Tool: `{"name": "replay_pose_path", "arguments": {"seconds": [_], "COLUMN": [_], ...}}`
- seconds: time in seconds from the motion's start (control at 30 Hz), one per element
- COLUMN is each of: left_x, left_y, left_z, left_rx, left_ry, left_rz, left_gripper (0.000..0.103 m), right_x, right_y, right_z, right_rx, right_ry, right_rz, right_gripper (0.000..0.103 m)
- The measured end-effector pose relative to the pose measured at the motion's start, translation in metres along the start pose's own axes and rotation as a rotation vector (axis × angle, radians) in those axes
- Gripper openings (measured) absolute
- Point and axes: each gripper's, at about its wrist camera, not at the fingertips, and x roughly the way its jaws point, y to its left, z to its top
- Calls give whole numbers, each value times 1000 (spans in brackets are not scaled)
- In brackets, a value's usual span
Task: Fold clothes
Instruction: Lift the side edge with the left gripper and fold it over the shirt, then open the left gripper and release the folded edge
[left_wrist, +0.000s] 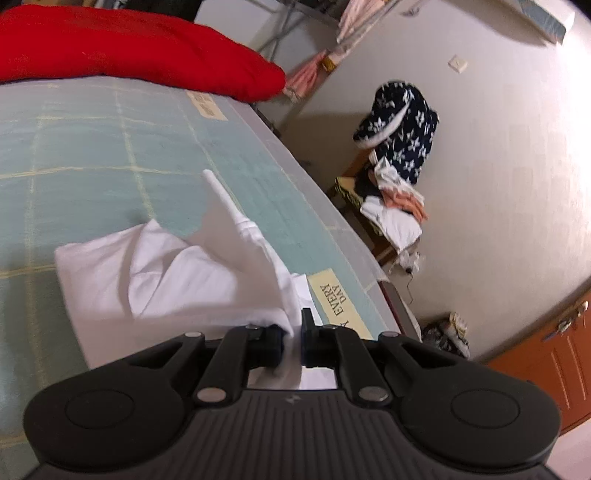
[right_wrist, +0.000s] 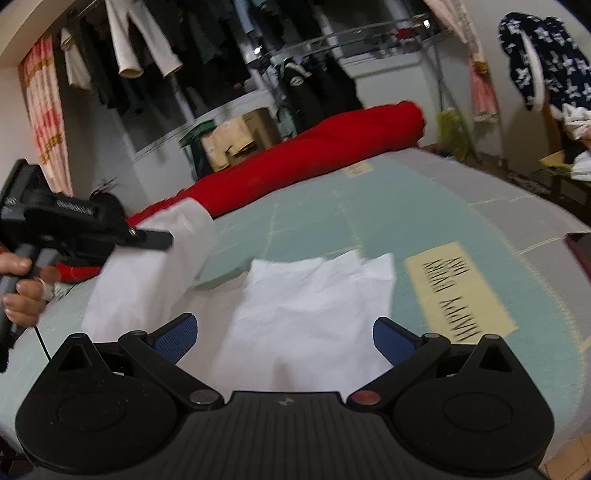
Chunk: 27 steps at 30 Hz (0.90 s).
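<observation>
White garment (left_wrist: 155, 273) looks light and limp, best pinched at an edge: left tool (left_wrist: 293, 341) is clamped on its hem, right tool (right_wrist: 282, 338) gapes empty.

Right gripper (right_wrist: 284, 338): jaws wide apart, nothing between them, above white garment (right_wrist: 314, 306) on bed (right_wrist: 461, 206). Left gripper (right_wrist: 164, 240) lifts garment's left edge. Red blanket (right_wrist: 332, 155) along far edge.

Red quilt (left_wrist: 140, 48) on the teal bed cover (left_wrist: 110, 147), navy patterned garment (left_wrist: 402, 129) beside
</observation>
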Motion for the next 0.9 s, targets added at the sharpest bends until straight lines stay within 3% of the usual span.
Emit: {"name": "replay_pose_path", "arguments": {"seconds": [0.27,0.53,0.77,0.9], "left_x": [49,93,127,139], "left_y": [-16,-25,-24,-21], "left_z": [-11,-9,-19,-25], "left_rx": [49,60,81,76], "left_ry": [109,166,233,256], "left_rz": [8,2,46,57], "left_gripper": [7,7,7,14], "right_x": [-9,-10,-11,-12], "right_y": [-25,-33,-39,-42], "right_z": [5,3,0,0], "right_rx": [37,37,44,46], "right_ry": [-36,-37,-32,-26], "right_rz": [-68,-84,-112,-131], "right_gripper": [103,103,103,103]}}
